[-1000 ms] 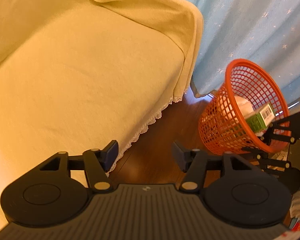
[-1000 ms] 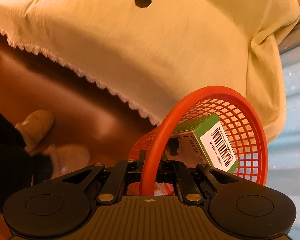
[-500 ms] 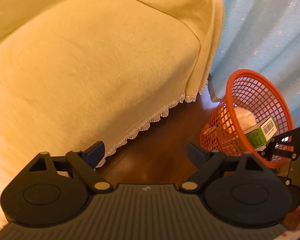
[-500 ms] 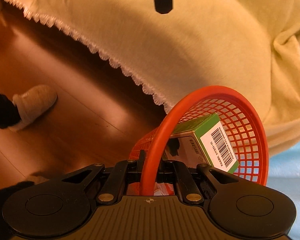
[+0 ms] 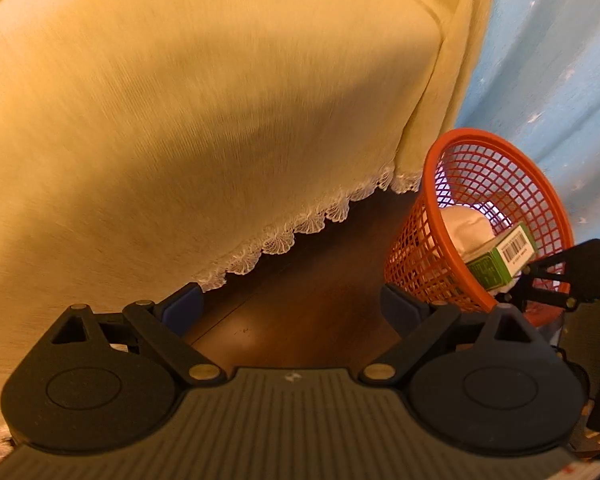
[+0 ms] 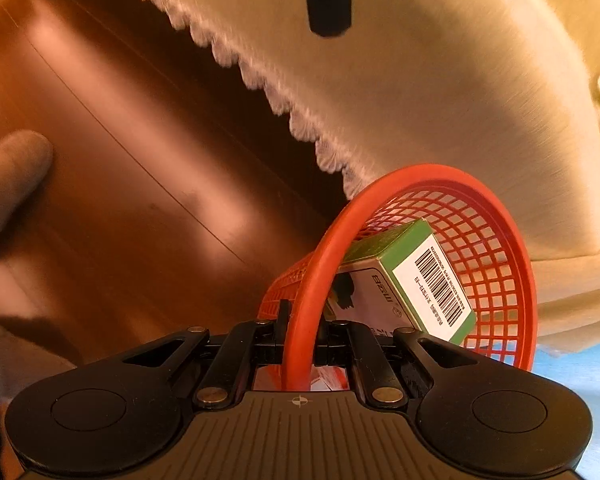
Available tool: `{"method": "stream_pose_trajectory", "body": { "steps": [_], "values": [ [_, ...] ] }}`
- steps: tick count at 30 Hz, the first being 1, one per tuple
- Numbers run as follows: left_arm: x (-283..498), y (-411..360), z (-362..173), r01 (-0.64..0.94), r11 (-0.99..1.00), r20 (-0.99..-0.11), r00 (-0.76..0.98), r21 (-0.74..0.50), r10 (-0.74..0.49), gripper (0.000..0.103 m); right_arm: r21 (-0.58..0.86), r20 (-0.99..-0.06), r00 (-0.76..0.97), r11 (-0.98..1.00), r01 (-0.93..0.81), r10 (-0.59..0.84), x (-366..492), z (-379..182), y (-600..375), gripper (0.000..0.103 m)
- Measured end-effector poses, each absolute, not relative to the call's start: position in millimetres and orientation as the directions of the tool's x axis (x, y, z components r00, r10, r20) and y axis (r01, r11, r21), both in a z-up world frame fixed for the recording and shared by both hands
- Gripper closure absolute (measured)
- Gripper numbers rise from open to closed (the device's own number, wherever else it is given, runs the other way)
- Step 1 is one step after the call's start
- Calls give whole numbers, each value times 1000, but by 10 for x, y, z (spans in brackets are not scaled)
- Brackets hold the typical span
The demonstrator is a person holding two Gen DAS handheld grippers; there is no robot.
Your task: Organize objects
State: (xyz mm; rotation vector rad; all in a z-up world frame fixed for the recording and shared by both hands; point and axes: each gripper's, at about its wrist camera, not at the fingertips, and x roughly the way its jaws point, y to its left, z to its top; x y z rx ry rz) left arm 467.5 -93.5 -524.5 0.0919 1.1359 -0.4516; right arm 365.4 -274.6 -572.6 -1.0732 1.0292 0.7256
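An orange mesh basket (image 5: 496, 184) hangs tilted above the wooden floor, at the right of the left wrist view. Inside it lie a green and white box with a barcode (image 5: 504, 258) and a crumpled white wad (image 5: 466, 224). My right gripper (image 6: 300, 332) is shut on the rim of the basket (image 6: 380, 200), and the box (image 6: 416, 280) fills the basket's mouth just beyond the fingers. In the left wrist view the right gripper (image 5: 516, 288) shows as black linkage at the basket's lower rim. My left gripper (image 5: 292, 304) is open over bare floor, holding nothing.
A sofa under a cream cover with a lace hem (image 5: 220, 120) fills the left and top of both views. Light blue curtain (image 5: 560, 60) hangs behind the basket. Dark wooden floor (image 6: 140, 200) lies below. A person's slippered foot (image 6: 8, 176) is at the left edge.
The left gripper has opened wider and dropped lower, closer to the sofa's hem. The right gripper has carried the basket lower and along the sofa; its hold is unchanged.
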Motion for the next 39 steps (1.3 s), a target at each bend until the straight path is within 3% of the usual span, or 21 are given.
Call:
{"method": "stream_pose_trajectory", "body": {
  "steps": [12,19,22,24,26,33,39],
  "values": [
    [4706,-995,-6283,407,898,-892,326,-167,-314,10,-359,-923,384,382,-852,-10,4145,-6994,-2838,98],
    [4710,-1008,-6534,406,900,-903,308,-161,-301,10,-388,-901,433,396,-832,27,4051,-7193,-2826,94],
    [4706,-1032,-6552,407,899,-903,304,-164,-303,10,-381,-909,418,415,-826,-3,4058,-7252,-2829,88],
    [4691,-1032,-6523,406,899,-904,302,-166,-303,10,-362,-916,401,440,-822,-5,4011,-7195,-2870,64],
    [4666,-1019,-6469,405,899,-904,299,-169,-305,10,-339,-925,380,465,-818,-6,3980,-7151,-2900,56],
    [4528,-965,-6124,382,908,-909,293,-172,-296,10,-331,-925,380,519,-788,-12,3793,-6698,-2976,53],
    [4318,-931,-5407,354,920,-915,291,-167,-279,10,-292,-935,354,598,-746,-15,3635,-5929,-2961,52]
  ]
}}
